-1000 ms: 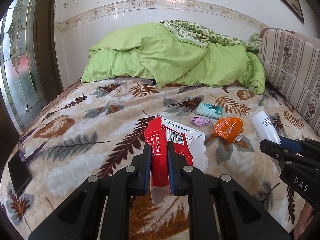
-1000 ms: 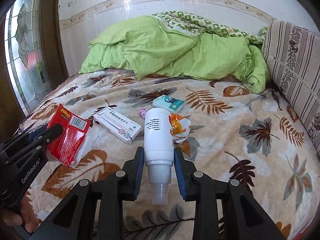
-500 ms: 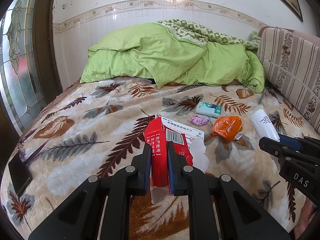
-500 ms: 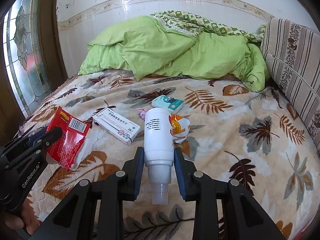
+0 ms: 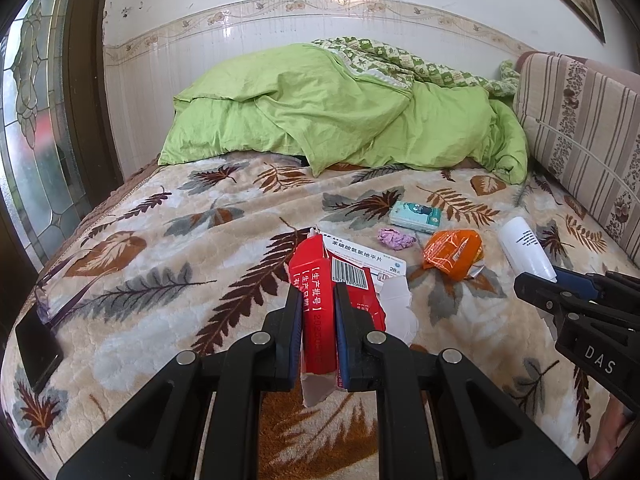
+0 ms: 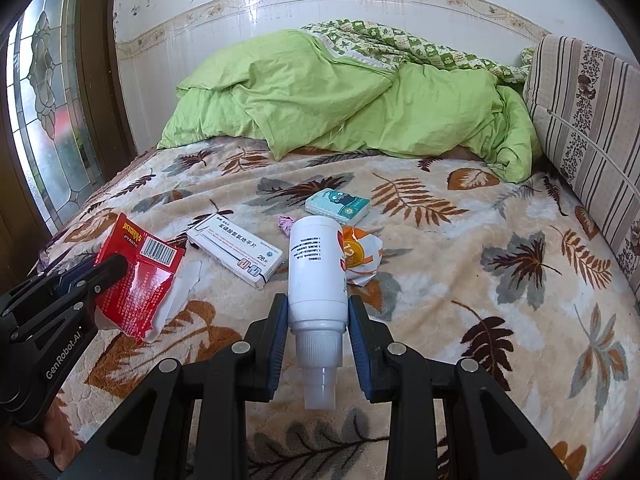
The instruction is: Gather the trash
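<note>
My left gripper point(image 5: 318, 304) is shut on a red snack wrapper point(image 5: 316, 304) and holds it above the bed; the wrapper also shows in the right wrist view point(image 6: 138, 276). My right gripper point(image 6: 318, 312) is shut on a white plastic bottle point(image 6: 318, 272), neck toward the camera; the bottle also shows in the left wrist view point(image 5: 524, 250). On the leaf-patterned blanket point(image 6: 460, 248) lie a white medicine box point(image 6: 236, 250), an orange wrapper point(image 5: 454, 254), a teal tissue pack point(image 6: 338, 205) and a crumpled purple scrap point(image 5: 394, 238).
A green duvet point(image 5: 340, 120) is piled at the bed's far end. A striped headboard cushion point(image 5: 580, 140) runs along the right. A dark phone point(image 5: 38, 350) lies at the bed's left edge. A stained-glass door stands at the left.
Both grippers have lifted slightly while keeping hold of the wrapper and the bottle. The items on the bed have not moved.
</note>
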Demonstrator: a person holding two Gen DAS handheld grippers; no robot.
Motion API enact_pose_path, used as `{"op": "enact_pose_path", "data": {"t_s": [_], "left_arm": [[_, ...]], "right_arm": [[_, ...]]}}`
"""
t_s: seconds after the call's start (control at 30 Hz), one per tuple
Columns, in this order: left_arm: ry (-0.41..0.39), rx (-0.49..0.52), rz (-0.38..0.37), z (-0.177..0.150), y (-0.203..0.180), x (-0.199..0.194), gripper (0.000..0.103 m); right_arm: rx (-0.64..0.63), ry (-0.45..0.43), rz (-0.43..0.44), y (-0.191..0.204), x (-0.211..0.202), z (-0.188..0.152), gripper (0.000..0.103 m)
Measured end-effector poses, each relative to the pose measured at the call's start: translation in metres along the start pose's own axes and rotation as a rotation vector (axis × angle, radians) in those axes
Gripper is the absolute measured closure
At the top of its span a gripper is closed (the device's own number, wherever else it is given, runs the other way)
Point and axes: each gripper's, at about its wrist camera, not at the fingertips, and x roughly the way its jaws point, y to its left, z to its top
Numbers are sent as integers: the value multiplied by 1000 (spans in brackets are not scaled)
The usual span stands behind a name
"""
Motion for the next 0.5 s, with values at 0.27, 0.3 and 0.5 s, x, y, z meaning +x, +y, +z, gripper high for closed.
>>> {"op": "enact_pose_path", "data": {"t_s": [0.27,0.3,0.5], "left_arm": [[0,-1,-1,-1,0,0,89],[0,-2,-3,-1,0,0,89],[1,-2,-2,-2,-1,1,89]], "right_arm": [[-1,-2,1,-1,0,0,72],[-1,-2,2,-1,0,0,72],[0,-3,3,0,0,0,72]]}}
